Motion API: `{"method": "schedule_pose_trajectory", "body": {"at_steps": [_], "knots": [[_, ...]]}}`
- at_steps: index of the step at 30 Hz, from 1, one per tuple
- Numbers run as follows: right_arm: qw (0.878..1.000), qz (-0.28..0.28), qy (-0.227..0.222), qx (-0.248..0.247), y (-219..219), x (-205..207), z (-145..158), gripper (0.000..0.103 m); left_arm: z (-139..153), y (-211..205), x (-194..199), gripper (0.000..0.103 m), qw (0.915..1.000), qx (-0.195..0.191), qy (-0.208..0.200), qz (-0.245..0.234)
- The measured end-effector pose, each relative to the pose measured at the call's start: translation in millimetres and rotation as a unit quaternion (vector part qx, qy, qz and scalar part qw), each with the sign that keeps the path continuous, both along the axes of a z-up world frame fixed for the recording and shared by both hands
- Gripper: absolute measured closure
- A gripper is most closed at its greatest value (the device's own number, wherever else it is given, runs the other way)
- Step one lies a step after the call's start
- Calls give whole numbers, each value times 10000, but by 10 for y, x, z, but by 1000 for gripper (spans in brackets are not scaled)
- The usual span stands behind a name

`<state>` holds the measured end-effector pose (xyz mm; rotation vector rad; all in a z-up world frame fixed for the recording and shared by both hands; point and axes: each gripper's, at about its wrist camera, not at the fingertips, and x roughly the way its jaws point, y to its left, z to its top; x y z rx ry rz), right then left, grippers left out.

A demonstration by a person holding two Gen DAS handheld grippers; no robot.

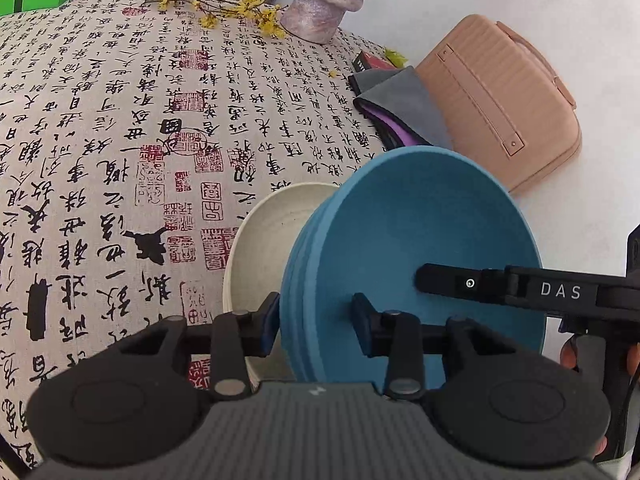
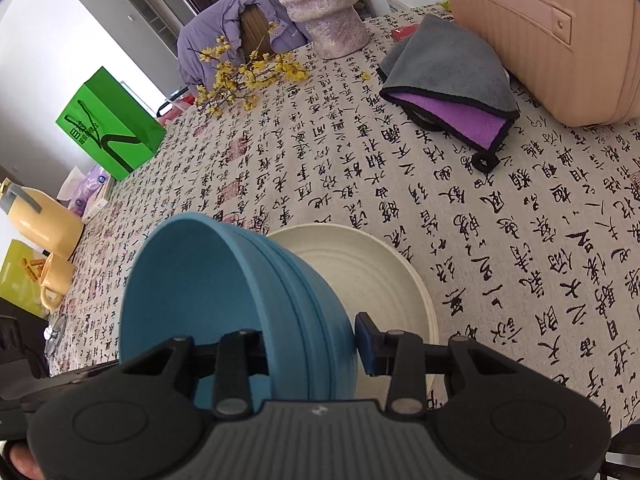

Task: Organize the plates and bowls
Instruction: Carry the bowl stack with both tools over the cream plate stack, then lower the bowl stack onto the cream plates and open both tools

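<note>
With both grippers, left and right, pinching opposite walls of the blue bowl, held tilted just over the cream plate, level it, lower both hands together and open only once it sits centred.

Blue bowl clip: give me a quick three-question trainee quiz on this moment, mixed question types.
1. True or false: both grippers straddle the rim of the blue bowl.
2. What lies right behind the bowl: A) the cream plate, B) the green bag, C) the yellow mug?
3. Fill in: the grey and purple cloth lies beside the peach ___.

Key: 1 true: left gripper and right gripper each have one finger inside, one outside. 2 A. 3 case.
</note>
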<state>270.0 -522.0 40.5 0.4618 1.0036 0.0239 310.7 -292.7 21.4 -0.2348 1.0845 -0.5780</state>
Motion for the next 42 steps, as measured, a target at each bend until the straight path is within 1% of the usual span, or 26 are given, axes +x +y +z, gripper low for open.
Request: {"method": "schedule_pose_trajectory", "body": {"at_steps": [3, 4, 6, 7, 8, 10, 13, 15, 16, 18, 19, 21, 22, 23, 25, 27, 30, 31, 32, 33, 35, 39, 42], "knots": [[10000, -6, 71, 51, -49, 39, -5, 68, 8, -7, -10, 60, 10000, -44, 22, -11], [9999, -23, 83, 84, -72, 49, -10, 68, 9, -3, -13, 57, 10000, -83, 7, -8], [9998, -106, 58, 155, -136, 59, -20, 66, 9, 6, -27, 33, 9999, -153, -65, 11], [9998, -155, 26, 135, -155, 55, -19, 66, 17, 5, -42, 31, 9998, -118, -146, 21], [9997, -227, 1, 74, -176, 59, -20, 64, 36, 20, -63, 24, 9995, -189, -266, 32], [9997, -249, -55, 39, -196, 53, -20, 63, 76, 17, -95, 24, 9992, -50, -398, 65], [9996, -185, -197, 7, -190, 36, 6, 60, 105, 36, -140, 24, 9988, 4, -463, 137], [9994, -126, -302, -117, -158, 18, 48, 49, 128, 55, -184, 23, 9983, 46, -545, 216], [9991, -108, -369, -204, -137, 1, 76, 46, 142, 64, -205, 23, 9980, 54, -581, 247], [9974, -60, -577, -431, -92, -49, 152, 38, 182, 92, -266, 19, 9971, 41, -709, 286], [9961, -50, -681, -552, -72, -81, 191, 36, 215, 113, -307, 18, 9960, 20, -839, 323], [9921, -20, -957, -806, -20, -171, 279, 25, 289, 158, -404, 15, 9927, 26, -1152, 361], [9894, 3, -1135, -910, 6, -232, 329, 23, 323, 170, -451, 15, 9907, 75, -1303, 374], [9863, 38, -1281, -1043, 37, -290, 373, 21, 359, 195, -513, 14, 9882, 119, -1476, 394], [9798, 95, -1516, -1297, 104, -390, 438, 21, 427, 262, -648, 9, 9823, 155, -1816, 435], [9704, 94, -1842, -1559, 201, -527, 511, 20, 484, 354, -793, 5, 9742, 206, -2183, 529], [9541, 180, -2303, -1905, 379, -749, 573, 18, 538, 537, -1063, 0, 9570, 293, -2795, 718], [9490, 208, -2442, -1984, 431, -817, 581, 17, 556, 612, -1177, 0, 9492, 332, -3019, 826], [9425, 235, -2609, -2076, 504, -912, 596, 13, 565, 669, -1262, 0, 9436, 369, -3163, 903], [9380, 252, -2722, -2131, 556, -979, 602, 12, 572, 745, -1365, 0, 9377, 420, -3306, 986], [9266, 264, -3019, -2228, 709, -1171, 625, 12, 567, 893, -1538, 0, 9293, 466, -3483, 1134], [9065, 298, -3478, -2374, 1013, -1538, 621, 8, 499, 1206, -1866, 0, 9165, 518, -3716, 1388], [8961, 355, -3749, -2351, 1278, -1821, 513, 8, 432, 1436, -2088, 0, 9094, 501, -3815, 1579]]}}
